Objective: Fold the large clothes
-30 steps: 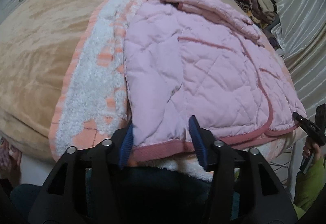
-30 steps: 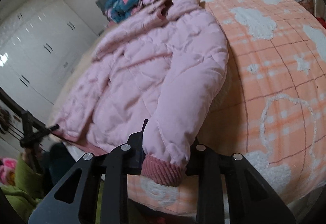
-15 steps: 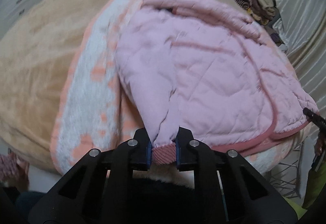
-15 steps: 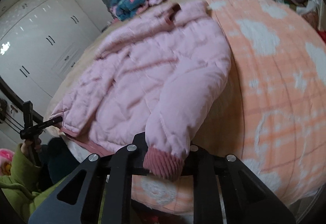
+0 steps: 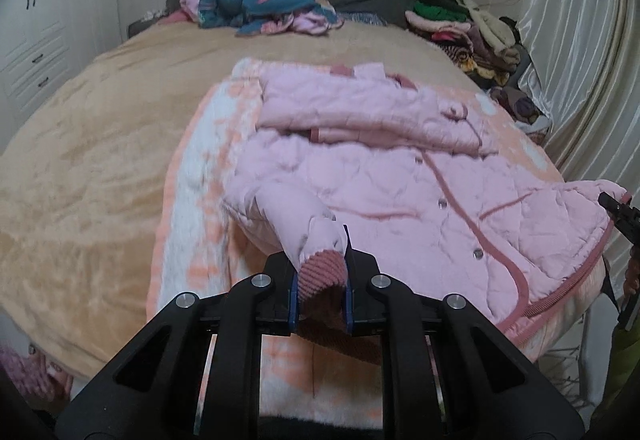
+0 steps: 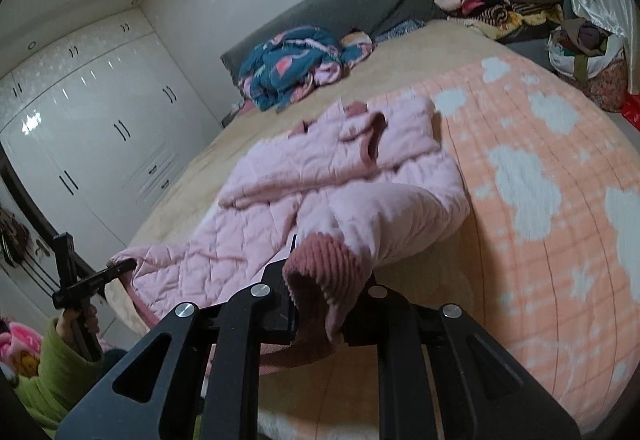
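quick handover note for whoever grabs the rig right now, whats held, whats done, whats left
Left claw: shut on the ribbed edge at the near left corner of the pink jacket, held raised.
Right claw: shut on a ribbed sleeve cuff, also raised.
Jacket lies front-up on the peach blanket on the bed, collar at the far end.
Done: both grips are set; one sleeve seems to lie across the chest.
Left: probably carry both held parts over the body, then fold it smaller.
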`<state>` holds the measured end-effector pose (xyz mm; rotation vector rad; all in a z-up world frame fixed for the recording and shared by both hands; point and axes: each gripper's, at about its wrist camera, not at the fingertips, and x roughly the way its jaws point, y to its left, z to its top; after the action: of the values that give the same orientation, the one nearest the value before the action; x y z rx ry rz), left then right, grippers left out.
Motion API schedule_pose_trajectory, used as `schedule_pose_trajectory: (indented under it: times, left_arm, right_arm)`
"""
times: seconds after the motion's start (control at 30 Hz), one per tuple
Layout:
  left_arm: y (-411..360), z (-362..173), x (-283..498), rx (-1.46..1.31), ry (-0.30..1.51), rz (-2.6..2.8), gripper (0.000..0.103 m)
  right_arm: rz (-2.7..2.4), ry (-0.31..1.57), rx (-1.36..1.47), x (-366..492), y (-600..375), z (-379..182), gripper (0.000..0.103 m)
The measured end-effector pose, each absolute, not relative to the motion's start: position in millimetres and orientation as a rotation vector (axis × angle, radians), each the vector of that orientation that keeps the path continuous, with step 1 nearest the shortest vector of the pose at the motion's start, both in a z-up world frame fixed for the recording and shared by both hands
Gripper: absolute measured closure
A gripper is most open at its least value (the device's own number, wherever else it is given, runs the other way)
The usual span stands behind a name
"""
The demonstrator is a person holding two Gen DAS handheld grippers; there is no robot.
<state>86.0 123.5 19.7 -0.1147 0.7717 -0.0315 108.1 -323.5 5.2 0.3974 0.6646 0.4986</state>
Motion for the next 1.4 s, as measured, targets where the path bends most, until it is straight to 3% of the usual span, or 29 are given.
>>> schedule_pose_trajectory:
  times: [0.8,1.4]
  left_arm:
    - [127.9,80.8,155.9,-0.102,0.634,-0.013,0.094]
    - [131.1,84.6,209.6,-0.084,0.611,0.038,0.094]
  right_arm:
    - [0.439,0.563,0.446,176.3,-325.2,59.6,0.089]
    - [0.408,0.534,0.434,242.1,-316.3,73.5,0.089]
